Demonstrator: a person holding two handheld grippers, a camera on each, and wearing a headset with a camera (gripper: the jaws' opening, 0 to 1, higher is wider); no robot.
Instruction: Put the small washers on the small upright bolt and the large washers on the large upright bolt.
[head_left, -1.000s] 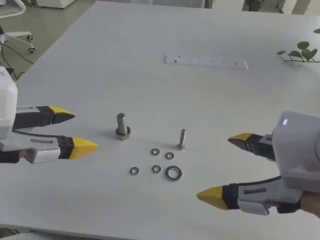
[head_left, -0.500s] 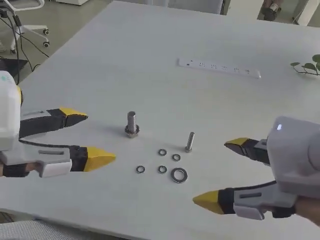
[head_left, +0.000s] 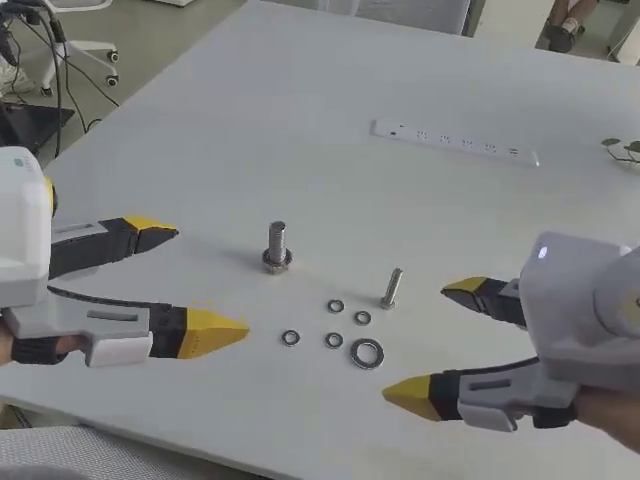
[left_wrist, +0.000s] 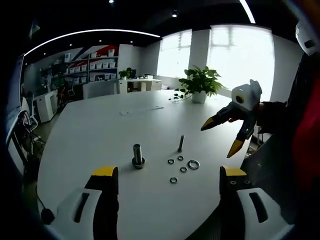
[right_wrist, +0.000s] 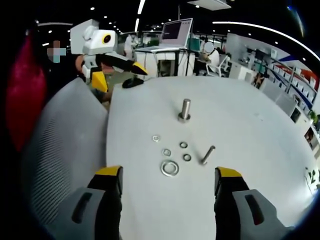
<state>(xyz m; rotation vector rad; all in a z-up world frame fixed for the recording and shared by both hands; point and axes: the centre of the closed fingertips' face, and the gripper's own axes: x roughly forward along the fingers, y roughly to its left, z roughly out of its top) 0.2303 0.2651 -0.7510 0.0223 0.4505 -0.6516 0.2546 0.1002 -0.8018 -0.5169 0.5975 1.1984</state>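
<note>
Both grippers are hanging over the white table (head_left: 200, 120) with jaws spread wide, gripping nothing. In the head view the left gripper (head_left: 200, 282) is reaching in from the left and the right gripper (head_left: 421, 340) from the right. The bolts and washers are sitting between them, touched by neither. The large bolt (head_left: 277, 247) is standing on its head a little beyond the left gripper's tips, nearer its far jaw. The small bolt (head_left: 391, 288) is standing to the right of it, near the right gripper's far jaw tip. Four small washers (head_left: 335, 306) are lying flat in a loose cluster in front of the bolts, apart from one another. The leftmost one is lying near the left gripper's near jaw tip. The large washer (head_left: 367, 353) is lying at the cluster's near right corner, close to the right gripper's near jaw tip. All the washers are resting on the table, off the bolts. A power strip (head_left: 455, 146) is lying well beyond them. In the left gripper view the large bolt (left_wrist: 137, 156) is standing just ahead of one jaw, with the washers ahead in the gap. In the right gripper view the large washer (right_wrist: 170, 168) is lying nearest, between the jaw tips, with the large bolt (right_wrist: 185, 110) farthest.
</note>
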